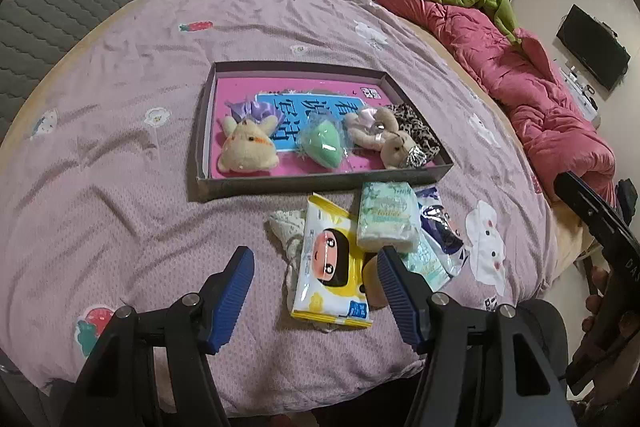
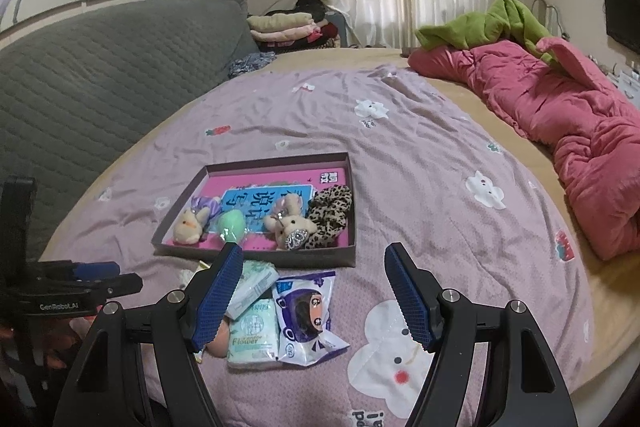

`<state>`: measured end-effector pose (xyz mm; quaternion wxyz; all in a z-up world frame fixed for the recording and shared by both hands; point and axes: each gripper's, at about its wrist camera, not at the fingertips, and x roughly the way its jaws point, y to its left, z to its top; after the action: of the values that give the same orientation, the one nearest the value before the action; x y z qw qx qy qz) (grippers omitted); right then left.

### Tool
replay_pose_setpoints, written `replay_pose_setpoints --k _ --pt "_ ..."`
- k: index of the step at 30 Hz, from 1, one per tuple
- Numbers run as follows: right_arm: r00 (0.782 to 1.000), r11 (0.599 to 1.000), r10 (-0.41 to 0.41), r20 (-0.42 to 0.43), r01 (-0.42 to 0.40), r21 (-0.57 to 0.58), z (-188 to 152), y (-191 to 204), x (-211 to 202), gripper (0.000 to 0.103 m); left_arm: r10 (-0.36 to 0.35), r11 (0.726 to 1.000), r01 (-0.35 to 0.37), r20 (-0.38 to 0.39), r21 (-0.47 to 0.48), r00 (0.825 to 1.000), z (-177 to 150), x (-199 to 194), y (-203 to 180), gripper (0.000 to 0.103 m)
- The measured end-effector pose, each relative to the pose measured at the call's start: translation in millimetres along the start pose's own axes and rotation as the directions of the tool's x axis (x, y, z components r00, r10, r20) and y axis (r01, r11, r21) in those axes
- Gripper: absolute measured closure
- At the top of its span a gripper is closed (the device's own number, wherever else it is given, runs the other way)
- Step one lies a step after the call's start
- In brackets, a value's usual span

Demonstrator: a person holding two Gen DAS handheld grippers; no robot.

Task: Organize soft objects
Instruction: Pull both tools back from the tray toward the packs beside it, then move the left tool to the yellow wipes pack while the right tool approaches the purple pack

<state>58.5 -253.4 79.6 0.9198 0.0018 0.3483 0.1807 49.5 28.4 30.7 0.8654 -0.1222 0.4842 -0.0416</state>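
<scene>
1. A bed covered by a lilac sheet (image 1: pixel 120 131) printed with small cartoon animals fills both views.
2. In the centre of the left wrist view lies a shallow grey box (image 1: pixel 320 183) with a pink and blue printed floor.
3. Inside the box, from left to right in that view: a cream plush rabbit (image 1: pixel 248 147) with a purple bow, a mint-green egg-shaped sponge (image 1: pixel 324 145) in clear wrap, a beige plush bear (image 1: pixel 384 139) with a glittery ornament, and a leopard-print scrunchie (image 1: pixel 416 127).
4. Below the box in the frame, on the sheet, lies a loose pile: a yellow wet-wipe pack (image 1: pixel 332 263) with a cartoon girl's face, a pale green tissue pack (image 1: pixel 386 219), a purple cartoon pouch (image 2: pixel 306 319), and a second green tissue pack (image 2: pixel 254 337) marked "Flower".
5. The left gripper (image 1: pixel 316 295) hovers low in its frame, blue pads spread wide apart, holding nothing; the yellow pack lies between them in the picture.
6. The right gripper (image 2: pixel 314 295) is likewise spread wide and empty, with the pile showing between its pads.
7. A rumpled pink quilt (image 2: pixel 560 131) with a green blanket (image 2: pixel 492 23) on it lies at the upper right.
</scene>
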Motion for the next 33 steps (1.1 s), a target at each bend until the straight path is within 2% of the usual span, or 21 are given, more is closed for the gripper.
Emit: replay_pose_setpoints --k 8,33 --pt "1.0 1.0 0.006 -0.026 -0.006 0.002 -10 1 1 0.028 -0.001 1.0 0.002 -0.033 0.029 0.999 -8 8 -7 0.039" --pt "0.992 1.0 0.013 -0.123 -0.012 0.015 -37 -4 32 0.028 0.095 0.983 -0.072 -0.131 0.172 0.987 -41 61 -30 0.039"
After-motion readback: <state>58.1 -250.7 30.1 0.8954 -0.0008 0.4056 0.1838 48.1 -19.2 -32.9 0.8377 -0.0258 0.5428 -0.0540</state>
